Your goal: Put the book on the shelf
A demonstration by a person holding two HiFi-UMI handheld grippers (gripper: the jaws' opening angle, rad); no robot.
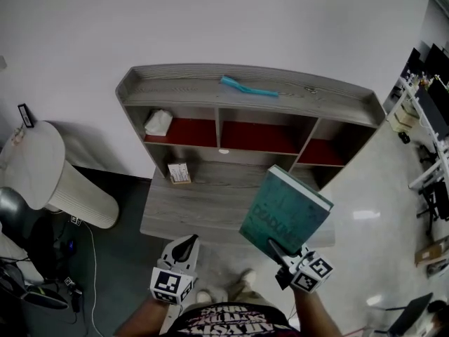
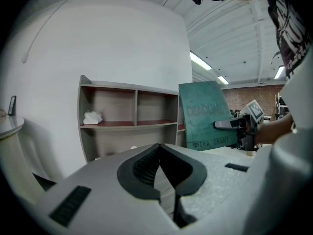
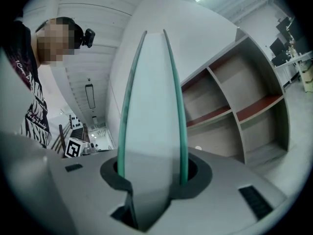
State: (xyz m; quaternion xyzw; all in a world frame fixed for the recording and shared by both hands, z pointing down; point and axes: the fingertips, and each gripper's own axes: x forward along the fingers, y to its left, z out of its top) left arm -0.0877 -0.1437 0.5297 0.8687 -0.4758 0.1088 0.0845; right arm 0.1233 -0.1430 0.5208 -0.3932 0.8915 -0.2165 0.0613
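A teal hardback book [image 1: 284,213] stands upright and tilted in front of the grey shelf unit [image 1: 245,93], spine end down, with my right gripper [image 1: 279,248] shut on its lower edge. In the right gripper view the book's page block [image 3: 151,106] fills the gap between the jaws, and the shelf compartments [image 3: 234,111] lie beyond to the right. My left gripper [image 1: 188,243] hangs to the book's left, jaws together with nothing in them. The left gripper view shows the book's cover [image 2: 203,114] at right and the shelf [image 2: 132,126] ahead.
A light blue strip [image 1: 247,88] lies on the shelf's top board. A crumpled white thing [image 1: 158,122] sits in the upper left compartment, and a small box [image 1: 179,173] on the lower ledge. A round white table [image 1: 31,163] stands at left, desks at far right.
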